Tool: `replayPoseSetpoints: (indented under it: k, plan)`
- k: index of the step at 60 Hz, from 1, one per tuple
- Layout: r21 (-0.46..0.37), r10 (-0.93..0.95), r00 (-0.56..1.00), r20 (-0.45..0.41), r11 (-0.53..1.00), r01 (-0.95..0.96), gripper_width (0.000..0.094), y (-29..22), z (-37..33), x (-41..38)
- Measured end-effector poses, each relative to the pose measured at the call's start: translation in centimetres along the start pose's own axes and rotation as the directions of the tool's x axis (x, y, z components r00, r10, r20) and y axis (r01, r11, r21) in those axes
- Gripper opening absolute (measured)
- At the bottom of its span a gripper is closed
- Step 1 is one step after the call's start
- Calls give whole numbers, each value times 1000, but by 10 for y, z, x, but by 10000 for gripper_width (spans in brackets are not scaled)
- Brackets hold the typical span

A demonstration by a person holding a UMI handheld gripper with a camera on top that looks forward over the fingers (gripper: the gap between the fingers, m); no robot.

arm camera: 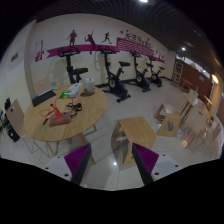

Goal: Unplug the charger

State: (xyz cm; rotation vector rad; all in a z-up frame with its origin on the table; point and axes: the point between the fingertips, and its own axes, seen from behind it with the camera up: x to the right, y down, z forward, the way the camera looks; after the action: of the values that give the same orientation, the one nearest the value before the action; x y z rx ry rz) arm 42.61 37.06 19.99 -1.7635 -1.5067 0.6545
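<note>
My gripper [112, 160] is held high above the floor, its two fingers with purple pads [78, 157] standing wide apart with nothing between them. No charger or plug shows anywhere in this view. Beyond the fingers lies pale shiny floor [108, 150], and just ahead of them stands a small wooden table [135, 128].
A round wooden table [60, 118] with small colourful objects on it stands left of the fingers, with chairs [12, 122] around it. Several exercise bikes [118, 82] line the far wall under pink figures. Wooden chairs and tables [178, 112] stand to the right.
</note>
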Motion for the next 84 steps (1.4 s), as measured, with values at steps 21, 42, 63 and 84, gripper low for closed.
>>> replayPoseSetpoints:
  k: [21, 42, 63, 84]
  plan:
    - [8, -99, 989, 108, 995, 98, 852, -11, 21, -57]
    - [72, -215, 939, 269, 977, 203, 860, -25, 55, -184]
    - [175, -235, 906, 352, 967, 183, 860, -34, 110, -292]
    - [275, -227, 925, 306, 951, 143, 855, -54, 225, -343]
